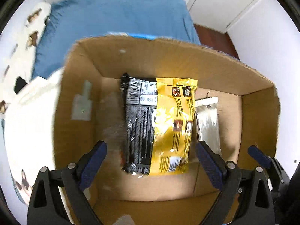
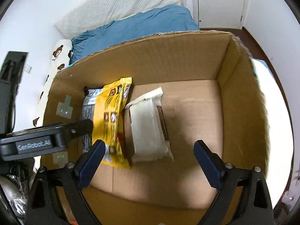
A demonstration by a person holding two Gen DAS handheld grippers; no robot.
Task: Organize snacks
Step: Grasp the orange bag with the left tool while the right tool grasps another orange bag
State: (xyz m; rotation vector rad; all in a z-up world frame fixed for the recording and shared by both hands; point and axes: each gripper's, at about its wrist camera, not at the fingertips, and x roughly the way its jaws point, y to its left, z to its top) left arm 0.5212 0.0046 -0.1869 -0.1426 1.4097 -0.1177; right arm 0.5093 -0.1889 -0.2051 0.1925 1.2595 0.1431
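1. The open brown cardboard box sat on a bed, with a blue fabric cover and a white bear-print pillow lying beyond its far wall.
2. Three snacks lay side by side on the box floor, lengthwise from near to far: a black foil packet with a white label at the left, a glossy yellow packet overlapping its right edge, and a white wrapped bar with a serrated end just to the right of that. Judging by the neat row, they were being packed flat to save room.
3. The right half of the box floor was bare, leaving space for more snacks.
4. The left gripper pointed steeply down over the black and yellow packets with its blue-padded jaws spread wide; the pads touched neither packet, so it held nothing.
5. The right gripper hung over the white bar and the bare floor, its jaws likewise wide and empty. The bar lay between and beyond its fingers, not pressed by them.
6. In the right wrist view, the left gripper's black body reached in from the left above the packets, so both tools crowded the box's near left part.
7. Both snacks appeared released; the likely next step was fetching more items from outside the box.
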